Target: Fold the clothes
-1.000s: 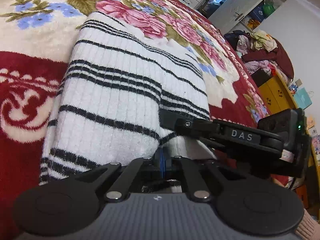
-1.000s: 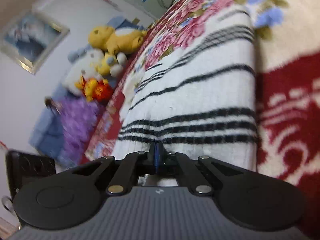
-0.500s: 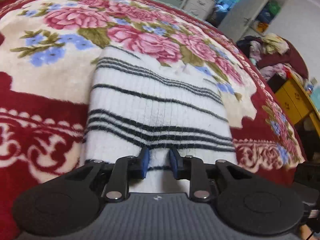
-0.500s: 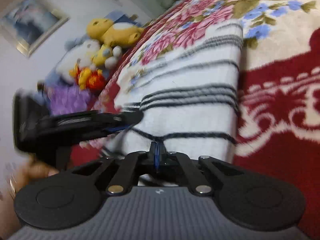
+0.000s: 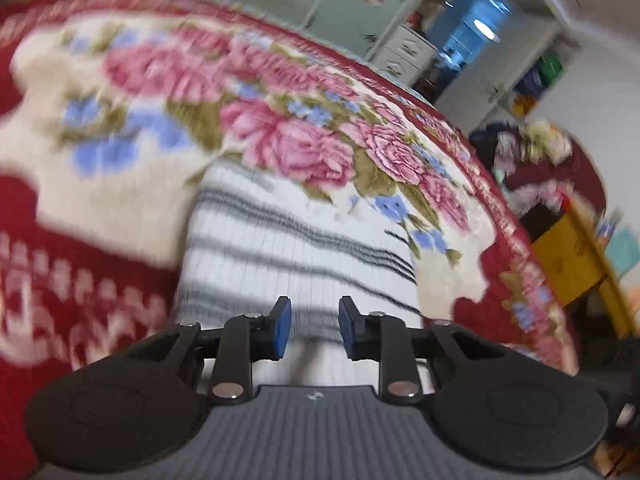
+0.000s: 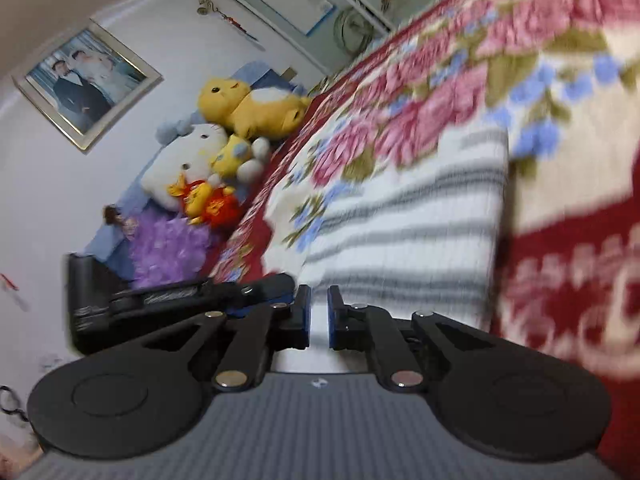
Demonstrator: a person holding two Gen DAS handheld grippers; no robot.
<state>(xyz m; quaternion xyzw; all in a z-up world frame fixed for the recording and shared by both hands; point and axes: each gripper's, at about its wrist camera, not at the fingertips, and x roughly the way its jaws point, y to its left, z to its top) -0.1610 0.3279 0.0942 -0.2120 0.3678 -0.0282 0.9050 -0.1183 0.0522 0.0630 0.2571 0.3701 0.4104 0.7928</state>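
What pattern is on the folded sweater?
The sweater is white ribbed knit with thin black horizontal stripes, clearest in the left wrist view.

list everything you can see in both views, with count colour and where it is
sweater: 1, white with black stripes, folded on the blanket, under both grippers
blanket: 1, red and cream with pink roses, covers the bed
plush toys: about four, yellow, white, red, against the wall beside the bed
framed photo: 1, silver frame, on the wall
clothes pile: 1, mixed colours, far right
yellow cabinet: 1, below the pile
white drawers: 1, past the bed
left gripper: fingers apart, nothing between them
right gripper: jaws opening, nothing gripped
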